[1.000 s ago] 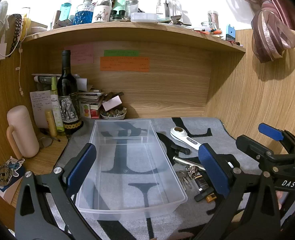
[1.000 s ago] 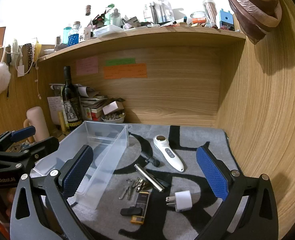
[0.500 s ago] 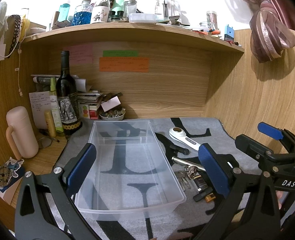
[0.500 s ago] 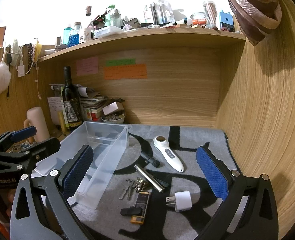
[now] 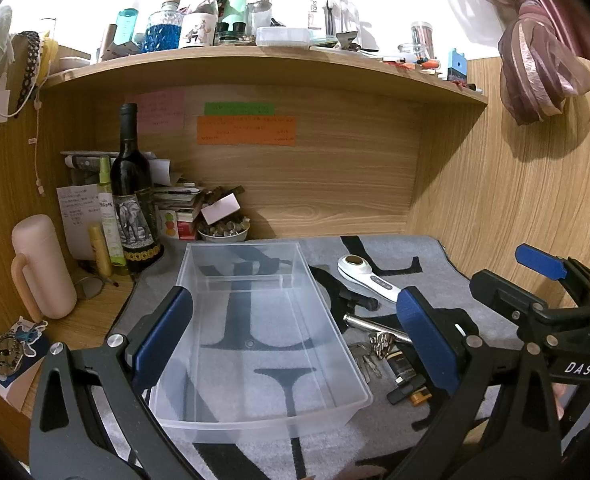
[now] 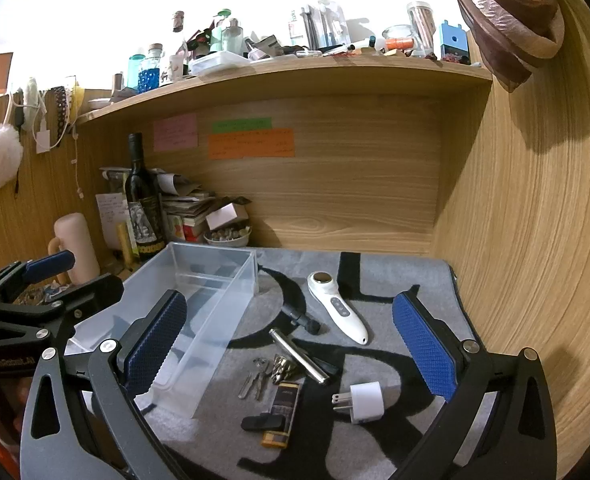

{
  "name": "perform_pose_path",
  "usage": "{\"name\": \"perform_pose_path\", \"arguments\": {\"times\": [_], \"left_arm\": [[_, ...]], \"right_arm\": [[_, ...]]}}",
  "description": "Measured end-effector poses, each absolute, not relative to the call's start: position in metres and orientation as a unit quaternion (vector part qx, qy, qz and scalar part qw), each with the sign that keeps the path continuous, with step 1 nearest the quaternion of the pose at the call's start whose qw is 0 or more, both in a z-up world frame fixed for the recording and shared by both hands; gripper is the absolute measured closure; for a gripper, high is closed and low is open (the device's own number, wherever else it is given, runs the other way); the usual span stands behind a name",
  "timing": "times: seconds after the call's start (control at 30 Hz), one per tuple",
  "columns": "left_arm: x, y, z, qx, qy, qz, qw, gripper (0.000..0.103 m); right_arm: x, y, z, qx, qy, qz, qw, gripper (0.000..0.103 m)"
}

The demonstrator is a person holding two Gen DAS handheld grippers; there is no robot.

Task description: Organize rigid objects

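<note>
Keys, a metal rod, a plug and a white handheld device lie on the grey mat, right of the clear bin. Both the left gripper and the right gripper hover wide open, holding nothing.

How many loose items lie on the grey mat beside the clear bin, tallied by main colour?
White: 2, the white handheld device and white plug adapter
Black: 2, the black-and-gold lighter and short black cylinder
Silver: 2, the silver metal tube and metal key bunch
Total: 6
</note>
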State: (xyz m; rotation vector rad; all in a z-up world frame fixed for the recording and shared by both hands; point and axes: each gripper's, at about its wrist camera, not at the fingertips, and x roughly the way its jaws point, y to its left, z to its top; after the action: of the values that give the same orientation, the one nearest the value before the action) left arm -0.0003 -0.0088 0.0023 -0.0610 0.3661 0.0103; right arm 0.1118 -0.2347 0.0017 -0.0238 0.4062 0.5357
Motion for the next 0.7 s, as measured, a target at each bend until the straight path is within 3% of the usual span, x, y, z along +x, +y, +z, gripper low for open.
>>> {"name": "perform_pose_path", "arguments": {"times": [0.7], "left_arm": [[0.0008, -0.0091, 0.0012, -0.03, 0.183, 0.005, 0.983, 0.0]], "right_arm": [[0.1119, -0.234, 0.0019, -0.012, 0.2, 0.263, 0.944, 0.0]]}}
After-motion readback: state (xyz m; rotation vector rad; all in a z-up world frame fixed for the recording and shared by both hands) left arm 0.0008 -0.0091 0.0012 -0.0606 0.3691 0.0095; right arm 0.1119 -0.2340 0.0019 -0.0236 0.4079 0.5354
